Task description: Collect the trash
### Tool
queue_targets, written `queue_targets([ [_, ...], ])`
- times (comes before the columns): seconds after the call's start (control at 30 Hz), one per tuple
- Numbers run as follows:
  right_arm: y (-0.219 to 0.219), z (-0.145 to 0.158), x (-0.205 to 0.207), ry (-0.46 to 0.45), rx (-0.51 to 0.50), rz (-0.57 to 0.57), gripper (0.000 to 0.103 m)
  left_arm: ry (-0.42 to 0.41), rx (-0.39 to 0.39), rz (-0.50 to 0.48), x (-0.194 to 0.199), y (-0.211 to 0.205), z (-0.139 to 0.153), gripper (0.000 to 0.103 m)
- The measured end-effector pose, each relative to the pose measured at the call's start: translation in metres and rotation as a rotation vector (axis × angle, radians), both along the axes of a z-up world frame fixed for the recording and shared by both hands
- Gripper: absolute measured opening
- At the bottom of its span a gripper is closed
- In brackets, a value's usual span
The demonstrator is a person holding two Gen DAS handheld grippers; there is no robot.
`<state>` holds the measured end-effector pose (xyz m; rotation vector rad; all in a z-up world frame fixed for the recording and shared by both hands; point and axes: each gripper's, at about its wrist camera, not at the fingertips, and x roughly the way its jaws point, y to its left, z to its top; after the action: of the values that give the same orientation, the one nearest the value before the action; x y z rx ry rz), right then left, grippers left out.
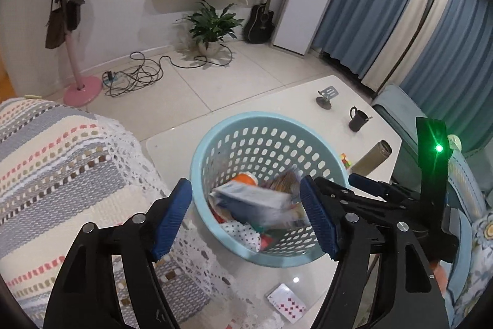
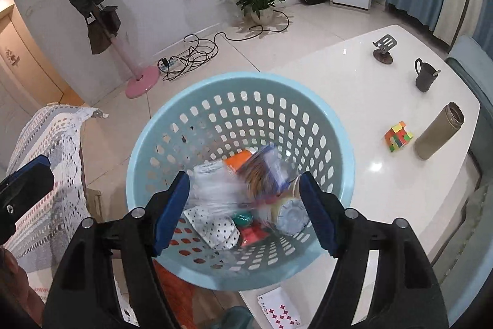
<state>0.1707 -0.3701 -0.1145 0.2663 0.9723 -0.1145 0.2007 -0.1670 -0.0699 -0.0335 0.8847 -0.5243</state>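
A light blue perforated basket (image 1: 215, 141) (image 2: 160, 128) stands on the white table (image 1: 308, 100) (image 2: 354, 67). It holds several pieces of trash: a blurred blue-white wrapper (image 1: 255, 199) (image 2: 212, 190), an orange item (image 1: 246, 178) (image 2: 237, 159), a spotted white cloth (image 2: 215, 228) and a plastic cup (image 2: 291, 215). The blurred wrappers look to be in motion. My left gripper (image 1: 246, 218) is open above the basket, nothing between its blue pads. My right gripper (image 2: 245, 211) is open above the basket too. The right gripper also shows at the right in the left wrist view (image 1: 369, 184).
On the table are a Rubik's cube (image 2: 399, 136), a tan flask (image 2: 439, 130), a dark mug (image 2: 425, 77), a phone stand (image 2: 383, 50) and a playing card (image 1: 286, 302) (image 2: 279, 310). A chair with a striped knitted cover (image 1: 61, 174) stands left. Cables (image 1: 135, 76) lie on the floor.
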Motion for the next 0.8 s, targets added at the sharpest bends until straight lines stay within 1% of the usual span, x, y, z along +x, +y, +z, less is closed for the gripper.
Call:
queue_targets([
  [0.13,0.007,0.004,-0.007,0.004,-0.010,0.015,0.070,-0.003,-0.016,0.010,-0.008,0.011,0.002,0.071],
  [0.2,0.013,0.009,-0.012,0.002,-0.022,0.025,0.070,-0.015,-0.017,0.020,-0.014,0.017,0.005,0.074],
  [0.3,0.024,0.021,-0.021,-0.019,-0.034,0.043,0.070,-0.059,-0.016,0.049,-0.029,0.032,0.015,0.076],
  [0.4,0.038,0.037,-0.034,-0.060,-0.044,0.061,0.070,-0.102,-0.026,0.081,-0.044,0.048,0.026,0.079],
  [0.47,0.048,0.051,-0.045,-0.105,-0.051,0.065,0.073,-0.163,-0.015,0.121,-0.060,0.063,0.037,0.081],
  [0.6,0.072,0.074,-0.069,-0.207,-0.087,0.065,0.074,-0.280,0.015,0.203,-0.091,0.090,0.054,0.088],
  [0.63,0.079,0.079,-0.075,-0.231,-0.098,0.066,0.074,-0.319,0.029,0.239,-0.101,0.099,0.057,0.089],
  [0.73,0.102,0.094,-0.094,-0.316,-0.136,0.067,0.074,-0.392,0.045,0.312,-0.121,0.118,0.061,0.092],
  [0.77,0.113,0.099,-0.103,-0.357,-0.159,0.069,0.074,-0.408,0.049,0.331,-0.125,0.122,0.062,0.093],
  [0.8,0.119,0.102,-0.108,-0.379,-0.173,0.069,0.074,-0.422,0.053,0.346,-0.130,0.126,0.062,0.093],
])
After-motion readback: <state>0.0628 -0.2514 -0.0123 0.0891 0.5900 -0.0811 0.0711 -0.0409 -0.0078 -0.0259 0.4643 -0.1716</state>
